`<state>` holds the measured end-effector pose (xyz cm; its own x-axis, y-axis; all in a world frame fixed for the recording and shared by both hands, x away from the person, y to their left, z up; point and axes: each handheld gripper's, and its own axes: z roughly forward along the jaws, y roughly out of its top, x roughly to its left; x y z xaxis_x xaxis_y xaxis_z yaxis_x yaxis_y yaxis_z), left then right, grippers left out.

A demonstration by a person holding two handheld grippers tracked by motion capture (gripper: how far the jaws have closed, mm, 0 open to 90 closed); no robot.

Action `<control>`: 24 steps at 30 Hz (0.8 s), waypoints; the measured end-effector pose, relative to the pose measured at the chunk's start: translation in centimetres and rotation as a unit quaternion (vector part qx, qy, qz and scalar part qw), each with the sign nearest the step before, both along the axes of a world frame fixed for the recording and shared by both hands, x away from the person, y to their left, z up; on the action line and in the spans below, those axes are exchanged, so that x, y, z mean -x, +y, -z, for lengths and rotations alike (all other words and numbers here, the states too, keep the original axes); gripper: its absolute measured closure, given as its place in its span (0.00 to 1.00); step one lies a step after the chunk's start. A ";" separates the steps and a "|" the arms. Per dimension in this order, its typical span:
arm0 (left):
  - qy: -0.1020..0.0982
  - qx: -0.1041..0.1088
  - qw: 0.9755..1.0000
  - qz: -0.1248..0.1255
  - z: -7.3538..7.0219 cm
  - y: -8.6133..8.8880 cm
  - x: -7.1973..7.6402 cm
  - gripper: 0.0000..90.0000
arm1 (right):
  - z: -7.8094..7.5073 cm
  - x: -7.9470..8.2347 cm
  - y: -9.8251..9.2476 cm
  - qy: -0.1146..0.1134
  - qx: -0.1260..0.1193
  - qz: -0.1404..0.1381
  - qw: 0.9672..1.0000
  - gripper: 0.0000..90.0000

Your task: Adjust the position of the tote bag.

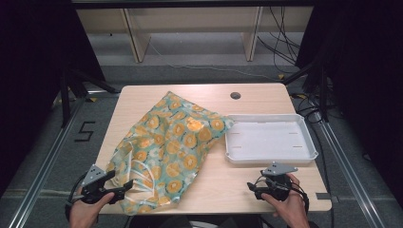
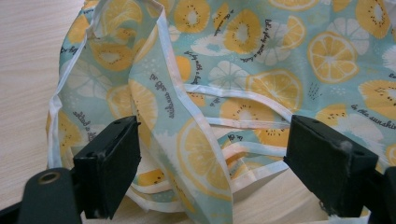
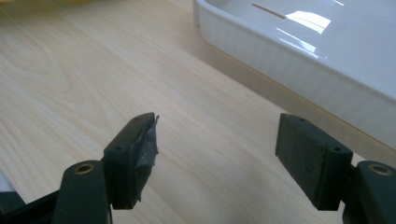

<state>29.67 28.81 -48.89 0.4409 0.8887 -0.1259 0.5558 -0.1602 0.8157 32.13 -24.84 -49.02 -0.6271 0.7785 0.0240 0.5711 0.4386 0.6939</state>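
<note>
Pale wooden worktop (image 1: 247, 178) carries a citrus-print fabric bag (image 1: 173, 147) across the left-centre of the frame and a white tray (image 1: 271, 154) at right. Thin and floppy, the bag likely slips and bunches; its white-edged handles (image 2: 196, 107) look the best hold. Left tongs (image 2: 210, 163) gape around a fold, unpressed; right tongs (image 3: 215, 156) stand apart, empty.

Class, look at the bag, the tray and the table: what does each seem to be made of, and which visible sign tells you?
Bag: thin printed fabric, slightly glossy; it folds and creases, with sewn white edging.
Tray: white plastic, probably; smooth moulded walls with bright reflections.
Table: pale wood or wood-look laminate; matt, with grain lines.
</note>
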 end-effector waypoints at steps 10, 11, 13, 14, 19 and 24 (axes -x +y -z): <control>0.001 -0.004 1.000 -0.002 0.0 0.1 -0.1 0.19 | 0.2 0.0 0.0 -0.001 0.007 0.003 1.000 0.29; 0.001 -0.004 1.000 -0.002 0.0 0.1 -0.1 0.19 | 0.2 0.0 0.1 0.003 0.010 0.001 1.000 0.28; 0.000 0.001 1.000 -0.007 0.1 0.0 -0.1 0.19 | 0.2 0.1 0.2 0.005 0.009 0.003 1.000 0.28; 0.001 -0.003 1.000 -0.005 0.0 0.1 -0.1 0.20 | 0.2 0.1 0.3 0.009 0.010 0.005 1.000 0.27; 0.000 -0.007 1.000 -0.001 0.1 0.0 -0.3 0.22 | 0.1 0.2 0.5 0.013 0.006 0.014 1.000 0.26; 0.002 -0.009 1.000 -0.001 -0.1 -0.1 -1.0 0.28 | 0.3 0.0 0.5 -0.007 0.017 -0.006 1.000 0.24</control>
<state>30.63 28.72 -48.84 0.4385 0.8917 -0.1118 0.5595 -0.1735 0.8105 32.15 -24.29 -49.28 -0.6372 0.7706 -0.0108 0.5555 0.4689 0.6867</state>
